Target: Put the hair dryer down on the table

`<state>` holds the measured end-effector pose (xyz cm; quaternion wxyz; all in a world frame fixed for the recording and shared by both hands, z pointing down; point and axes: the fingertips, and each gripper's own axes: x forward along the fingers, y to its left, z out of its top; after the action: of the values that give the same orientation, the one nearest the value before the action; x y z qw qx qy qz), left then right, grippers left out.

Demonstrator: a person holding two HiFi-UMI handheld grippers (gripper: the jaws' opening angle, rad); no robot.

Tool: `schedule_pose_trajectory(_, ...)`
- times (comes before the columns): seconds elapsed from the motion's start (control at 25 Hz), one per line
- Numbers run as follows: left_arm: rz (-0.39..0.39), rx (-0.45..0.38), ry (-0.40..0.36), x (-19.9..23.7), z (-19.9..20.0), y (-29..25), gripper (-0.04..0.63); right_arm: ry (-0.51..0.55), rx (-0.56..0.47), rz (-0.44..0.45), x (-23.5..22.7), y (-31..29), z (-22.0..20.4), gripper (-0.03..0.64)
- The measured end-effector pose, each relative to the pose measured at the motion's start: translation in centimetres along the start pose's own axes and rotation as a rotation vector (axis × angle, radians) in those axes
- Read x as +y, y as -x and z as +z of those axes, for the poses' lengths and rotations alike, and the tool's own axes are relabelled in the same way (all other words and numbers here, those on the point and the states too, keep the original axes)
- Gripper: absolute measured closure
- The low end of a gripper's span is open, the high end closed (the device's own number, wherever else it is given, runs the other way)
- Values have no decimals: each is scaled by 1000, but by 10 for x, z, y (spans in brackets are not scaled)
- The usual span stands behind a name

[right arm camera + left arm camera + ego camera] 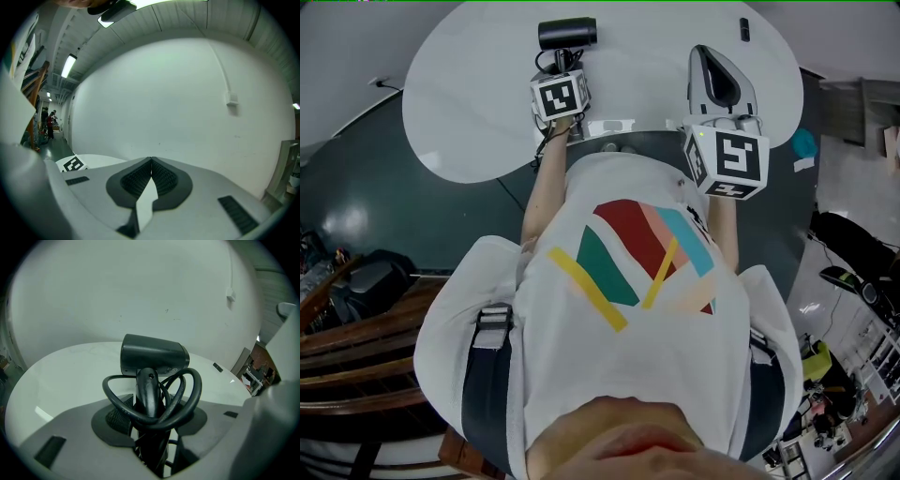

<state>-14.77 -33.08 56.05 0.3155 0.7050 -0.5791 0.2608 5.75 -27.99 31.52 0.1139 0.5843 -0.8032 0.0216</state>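
The black hair dryer [567, 34] hangs low over the far part of the round white table [459, 103]; I cannot tell whether it touches the top. My left gripper [562, 70] is shut on its handle [149, 390], with the barrel [154, 355] lying crosswise beyond the jaws. The black cord [187, 399] loops around the handle. My right gripper [712, 66] is held level over the table's right side. In the right gripper view its jaws [151, 164] meet at the tips with nothing between them.
A small black object [744, 29] lies on the table at the far right, also seen in the left gripper view [218, 366]. Dark bags and wooden furniture [366, 281] stand on the floor at left. A white wall [178, 103] rises beyond the table.
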Motion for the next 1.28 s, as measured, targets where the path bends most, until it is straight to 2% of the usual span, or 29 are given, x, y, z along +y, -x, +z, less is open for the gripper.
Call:
schedule_pose_trajectory(0.28,9,51,7,6,-18,-9,370,3,21,-19,-1,3,-6,606)
schedule_pose_trajectory(0.72,18,60,0,10,-17,-12,370,10,-3,-28,-1,6,2,606)
schedule_pose_trajectory(1.28,45,104,-61,12,-19,-23,370,1,-5,-40,-4,8,0,606)
